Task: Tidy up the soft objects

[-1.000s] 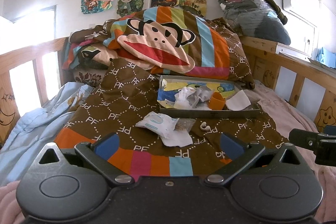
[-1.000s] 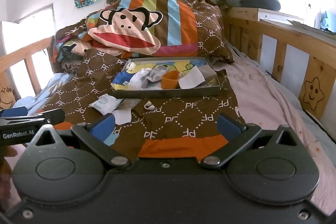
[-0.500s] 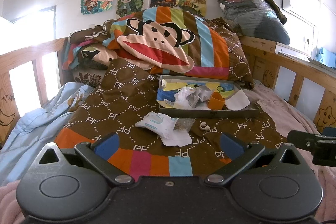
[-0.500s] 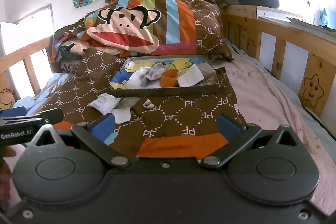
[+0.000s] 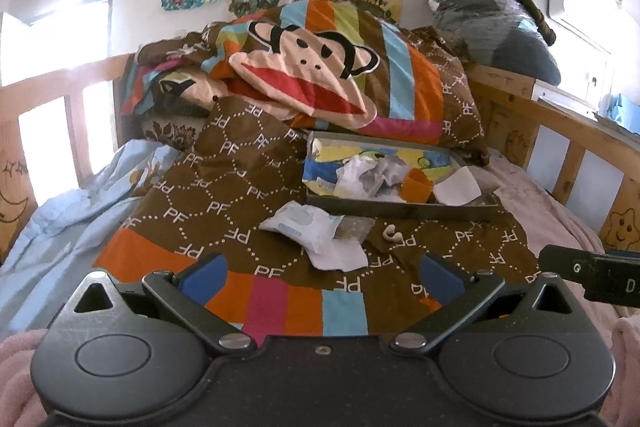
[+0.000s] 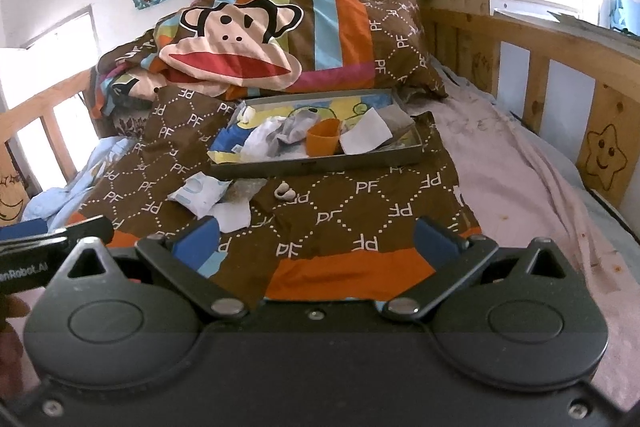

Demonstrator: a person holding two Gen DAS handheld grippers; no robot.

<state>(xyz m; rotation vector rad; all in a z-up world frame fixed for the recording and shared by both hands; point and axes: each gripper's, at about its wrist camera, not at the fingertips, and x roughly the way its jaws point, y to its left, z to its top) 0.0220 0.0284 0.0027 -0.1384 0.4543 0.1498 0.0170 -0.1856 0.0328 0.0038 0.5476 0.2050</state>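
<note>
Wipes pack (image 5: 304, 227) lies ahead of the wide-spread, empty left claw (image 5: 320, 273).

The blanket (image 5: 248, 187) is brown with white dotted diamonds and "PF" letters, edged in orange, pink and light blue blocks; the monkey-face pillow (image 5: 308, 83) is striped orange, green, brown and blue; the tray (image 6: 320, 163) is grey, its cup (image 6: 323, 143) orange; the gripper pads (image 6: 196, 239) are blue
</note>
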